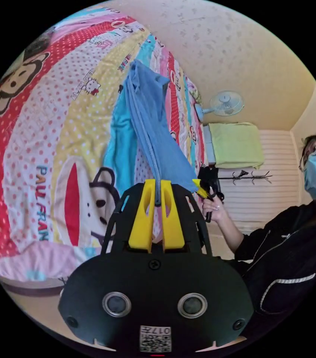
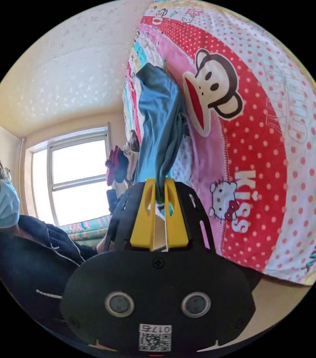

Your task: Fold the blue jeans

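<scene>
The blue jeans stretch in a bunched strip from the cartoon-print bed cover down to my left gripper, whose yellow jaws are shut on the fabric. Just right of it, a person's hand holds the other gripper, which also grips the cloth's edge. In the right gripper view, the jeans run from the bed cover into my right gripper, its jaws pressed together on the denim.
A person in a dark jacket stands beside the bed. A fan, a green cloth and wall hooks lie beyond. A window and a pile of clothes show past the bed's end.
</scene>
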The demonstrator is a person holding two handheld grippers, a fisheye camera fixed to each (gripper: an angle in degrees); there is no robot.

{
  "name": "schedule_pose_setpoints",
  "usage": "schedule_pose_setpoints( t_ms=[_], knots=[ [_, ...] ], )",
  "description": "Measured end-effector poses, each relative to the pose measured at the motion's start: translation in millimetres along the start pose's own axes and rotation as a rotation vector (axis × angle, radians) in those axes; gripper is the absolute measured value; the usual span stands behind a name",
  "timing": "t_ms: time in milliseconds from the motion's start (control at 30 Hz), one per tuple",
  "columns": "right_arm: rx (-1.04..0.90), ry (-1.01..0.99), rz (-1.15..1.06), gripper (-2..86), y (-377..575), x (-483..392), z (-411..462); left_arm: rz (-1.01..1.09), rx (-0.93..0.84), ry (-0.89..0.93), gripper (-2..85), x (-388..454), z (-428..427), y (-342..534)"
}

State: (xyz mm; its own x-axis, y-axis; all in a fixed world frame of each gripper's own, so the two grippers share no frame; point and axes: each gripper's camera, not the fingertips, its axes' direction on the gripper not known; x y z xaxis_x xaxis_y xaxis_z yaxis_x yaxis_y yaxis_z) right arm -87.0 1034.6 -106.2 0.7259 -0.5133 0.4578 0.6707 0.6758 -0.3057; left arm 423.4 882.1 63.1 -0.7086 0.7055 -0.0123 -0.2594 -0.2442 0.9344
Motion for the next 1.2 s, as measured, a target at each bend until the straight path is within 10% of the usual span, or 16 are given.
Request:
schedule_pose_setpoints(
  t_ms=[133, 300, 633, 1200],
  knots=[
    [-0.156, 0.254, -0.010, 4.8, 59, 43, 12, -0.172, -0.089, 0.079, 2.9, -33, 40, 82],
    [-0.011, 0.048, 0.078, 8.3, 94, 81, -12, -0.194, 0.115, 0.403, 6.3, -51, 25, 144],
    [0.097, -0.170, 0.253, 11.5, 130, 92, 10, -0.100, 0.112, 0.243, 15.7, 7, -24, 168],
    [0.327, -0.532, 0.525, 1.1, 119, 71, -18, -0.562, 0.344, 0.352, 19.8, 45, -27, 232]
  ],
)
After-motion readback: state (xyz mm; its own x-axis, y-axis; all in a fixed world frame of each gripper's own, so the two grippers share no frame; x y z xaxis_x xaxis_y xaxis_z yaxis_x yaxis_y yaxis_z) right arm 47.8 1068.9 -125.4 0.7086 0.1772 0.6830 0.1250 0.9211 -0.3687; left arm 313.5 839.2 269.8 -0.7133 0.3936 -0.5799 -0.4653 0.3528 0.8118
